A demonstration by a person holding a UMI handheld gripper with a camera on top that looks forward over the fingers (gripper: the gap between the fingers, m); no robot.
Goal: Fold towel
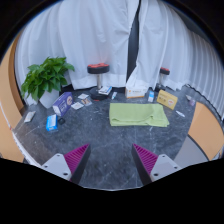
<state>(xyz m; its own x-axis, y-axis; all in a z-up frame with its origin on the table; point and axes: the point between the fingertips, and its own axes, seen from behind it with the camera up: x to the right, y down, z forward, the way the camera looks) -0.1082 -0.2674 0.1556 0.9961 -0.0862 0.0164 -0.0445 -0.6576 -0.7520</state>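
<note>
Folding looked unstarted: the gripper [110, 162] hung wide open and empty, the green towel [138, 115] lying well beyond its fingers.

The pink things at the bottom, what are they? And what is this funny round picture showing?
Those pink things are the soft pads on the two fingers of a gripper, a grabbing tool that a person holds in one hand. A camera rides on the tool and looks forward along the fingers, and its lens bends everything, so the picture looks round.

The fingers are open and hold nothing right now. Beyond them, on the dark table, lies a green towel, spread out flat. The job is to fold it.

Around the table's far side you can see a leafy green plant, some small packets and papers, and a yellow packet. Behind it all hang white curtains.
</note>
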